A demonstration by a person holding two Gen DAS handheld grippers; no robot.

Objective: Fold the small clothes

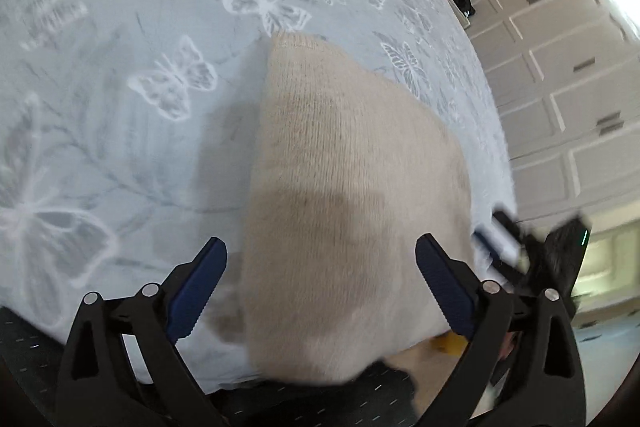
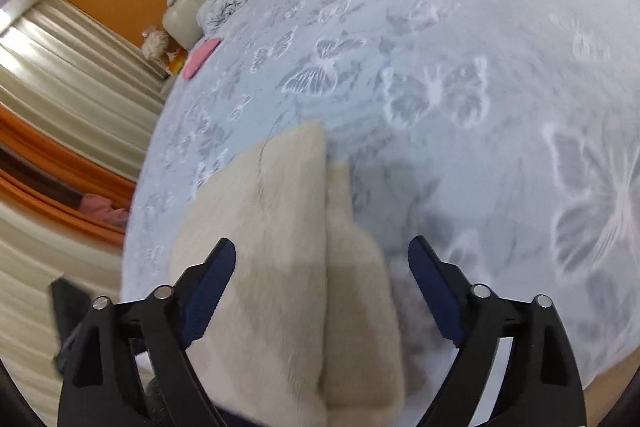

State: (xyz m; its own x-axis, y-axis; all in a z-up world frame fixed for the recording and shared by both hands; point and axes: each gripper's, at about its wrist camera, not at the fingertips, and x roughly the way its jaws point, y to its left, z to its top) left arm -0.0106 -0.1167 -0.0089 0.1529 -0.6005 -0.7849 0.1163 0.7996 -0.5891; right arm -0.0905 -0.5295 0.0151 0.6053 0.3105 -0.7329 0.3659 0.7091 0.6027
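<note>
The cream knit garment (image 2: 288,267) is lying on the bed (image 2: 460,47) near its edge, already doubled over once; both the left gripper (image 1: 320,267) and right gripper (image 2: 320,263) are hovering spread apart, gripping nothing, further folds likely remaining

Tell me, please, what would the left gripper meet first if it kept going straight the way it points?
Most likely the cream knit, lying on the bedspread between the left gripper's open jaws; depth is uncertain.
</note>
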